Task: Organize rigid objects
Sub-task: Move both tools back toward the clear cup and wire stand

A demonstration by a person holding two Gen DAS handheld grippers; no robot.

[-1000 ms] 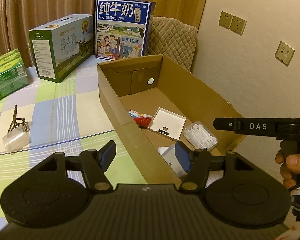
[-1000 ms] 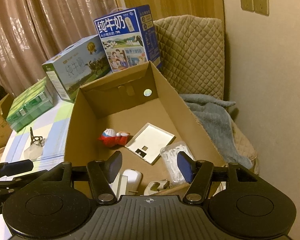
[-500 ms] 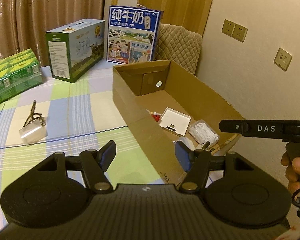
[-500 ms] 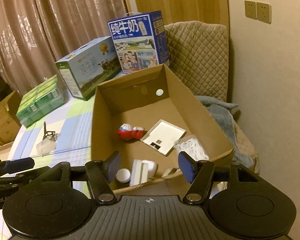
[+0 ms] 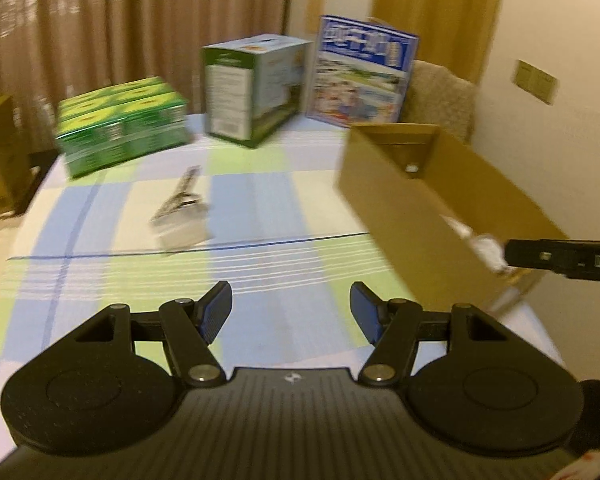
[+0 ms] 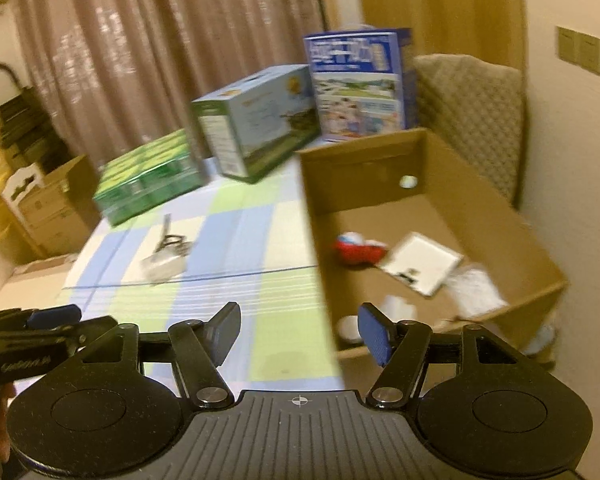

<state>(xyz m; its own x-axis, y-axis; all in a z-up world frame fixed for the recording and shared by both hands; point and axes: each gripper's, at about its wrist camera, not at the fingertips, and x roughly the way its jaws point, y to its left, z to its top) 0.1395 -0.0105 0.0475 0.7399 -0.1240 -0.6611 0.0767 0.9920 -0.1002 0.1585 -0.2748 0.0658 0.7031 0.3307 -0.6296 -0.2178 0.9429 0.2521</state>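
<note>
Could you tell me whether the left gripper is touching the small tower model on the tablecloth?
Apart: the left wrist view shows the left gripper open, with bare tablecloth before the tower model.

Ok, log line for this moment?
left gripper open, empty | right gripper open, empty | tower model on table | cardboard box part-filled

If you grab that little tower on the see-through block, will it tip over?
Probably, if pushed up high: the little tower looks thin and tall on its clear base. The base may be slippery. The picture is blurred, so this is a guess.

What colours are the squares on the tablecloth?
The checked tablecloth has pale blue, light green and cream squares with thin stripes, clearest in the left wrist view.
</note>
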